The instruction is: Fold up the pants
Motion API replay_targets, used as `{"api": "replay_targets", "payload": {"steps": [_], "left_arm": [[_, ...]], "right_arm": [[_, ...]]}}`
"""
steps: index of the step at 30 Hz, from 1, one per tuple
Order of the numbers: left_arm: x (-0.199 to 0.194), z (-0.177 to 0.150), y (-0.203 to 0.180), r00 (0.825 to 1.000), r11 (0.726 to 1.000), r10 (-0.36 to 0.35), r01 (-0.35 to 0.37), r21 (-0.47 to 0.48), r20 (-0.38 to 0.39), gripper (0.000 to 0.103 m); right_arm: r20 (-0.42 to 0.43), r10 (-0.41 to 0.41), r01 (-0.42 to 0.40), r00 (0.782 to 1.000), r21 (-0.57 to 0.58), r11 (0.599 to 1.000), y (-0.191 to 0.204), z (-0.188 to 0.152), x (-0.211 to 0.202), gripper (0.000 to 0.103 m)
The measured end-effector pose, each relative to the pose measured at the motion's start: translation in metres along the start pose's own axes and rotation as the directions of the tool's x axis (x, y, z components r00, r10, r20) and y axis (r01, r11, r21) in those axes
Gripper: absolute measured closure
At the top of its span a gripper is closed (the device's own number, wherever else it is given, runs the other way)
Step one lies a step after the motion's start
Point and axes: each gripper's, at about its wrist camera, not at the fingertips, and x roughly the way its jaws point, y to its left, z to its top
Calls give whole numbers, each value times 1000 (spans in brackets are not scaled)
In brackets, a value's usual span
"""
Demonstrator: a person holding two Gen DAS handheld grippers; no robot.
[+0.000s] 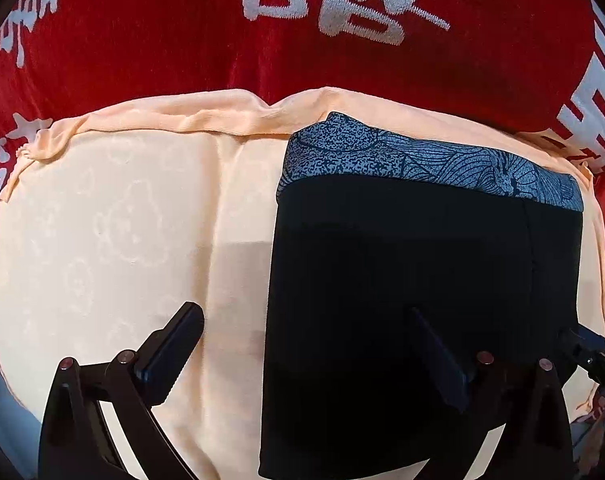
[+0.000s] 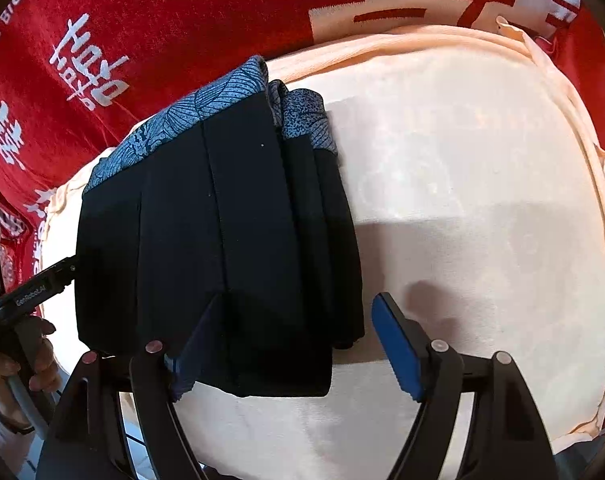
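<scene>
The black pants (image 1: 414, 272) lie folded into a compact stack on a peach cushion (image 1: 114, 232), with the blue patterned waistband (image 1: 422, 156) at the far end. My left gripper (image 1: 306, 316) is open just above the stack's left edge, one finger over the cushion, one over the pants. In the right wrist view the folded pants (image 2: 222, 220) show several stacked layers. My right gripper (image 2: 298, 308) is open, hovering over the stack's near right corner. The left gripper (image 2: 58, 270) shows at the left edge of that view, at the pants' side.
A red blanket with white characters (image 1: 142, 40) lies under and around the cushion. The cushion's bare peach surface (image 2: 482, 200) spreads right of the pants. A hand (image 2: 18, 364) holds the left gripper's handle at the lower left.
</scene>
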Motion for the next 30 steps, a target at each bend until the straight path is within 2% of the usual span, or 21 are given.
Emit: {"api": "replay_targets", "payload": {"steps": [12,15,17,19,24,28,30], "left_arm": [[5,1,-1,1000,1000,-9,9,13,-3,0],[7,3,3,999,999,-40,40,14,-9,0],[9,5,9,996,996,-87,87,-5,-25,0],[14,7,17,986,987,-159,158,-34,-51,0],[24,12,31,956,961,-276,274,-30,-96,0],[33,18,37,925,935,-353,355,-10,-142,0],[40,22,41,904,917,-394,398,-10,-165,0]], "right_arm": [[-16,28,-28,999,-11,1000,-4,4,3,21],[-24,45,-45,999,-34,998,-3,8,5,21],[-24,65,-66,998,-58,996,-3,11,5,21],[-27,82,-84,996,-78,993,-4,15,6,21],[-54,178,-182,982,-68,981,-14,31,14,21],[-68,265,-266,962,-18,964,-34,44,22,21],[-94,325,-326,941,7,945,-43,49,29,21]]}}
